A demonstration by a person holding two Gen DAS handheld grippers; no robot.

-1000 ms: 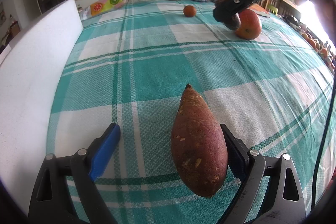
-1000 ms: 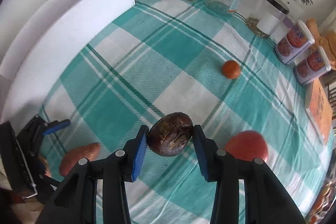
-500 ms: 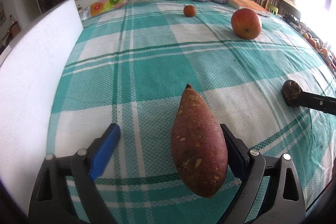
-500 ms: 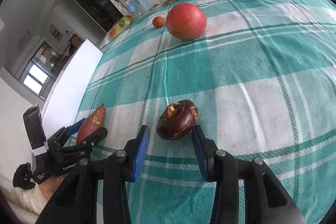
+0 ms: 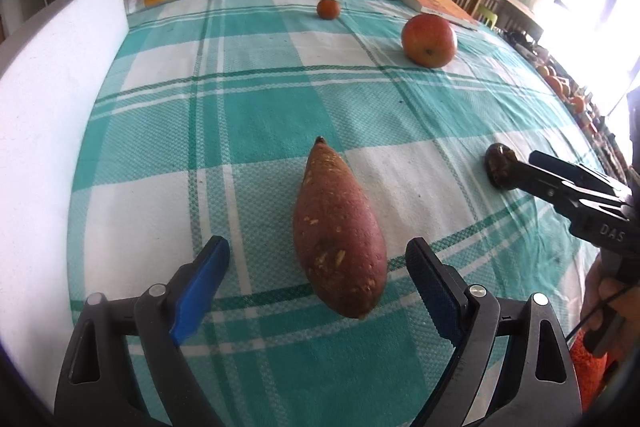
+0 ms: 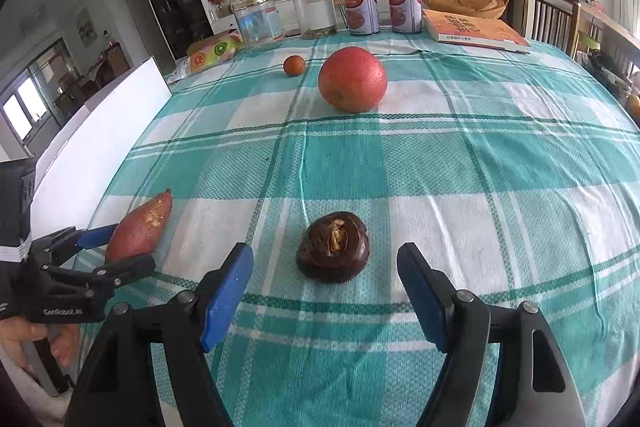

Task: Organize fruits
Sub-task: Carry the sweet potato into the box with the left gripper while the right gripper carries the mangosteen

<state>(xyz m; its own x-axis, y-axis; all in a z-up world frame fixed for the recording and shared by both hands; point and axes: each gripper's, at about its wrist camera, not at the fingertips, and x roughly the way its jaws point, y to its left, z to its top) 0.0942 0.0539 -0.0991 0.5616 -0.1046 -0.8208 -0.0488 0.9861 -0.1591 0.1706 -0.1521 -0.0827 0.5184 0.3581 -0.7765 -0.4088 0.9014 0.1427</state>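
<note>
Right gripper point(image 6: 324, 287) fingers just opened, water chestnut point(image 6: 333, 247) loose between them. Left gripper point(image 5: 318, 287) fingers spread astride sweet potato point(image 5: 338, 231), long axis along them.

The black body of the right tongs point(image 5: 520, 167), seen from the left wrist, carries the white letters "DAS". The cans point(image 6: 360, 7) at the tabletop's far edge and the orange book point(image 6: 476, 29) beside them bear print too small to read.
</note>
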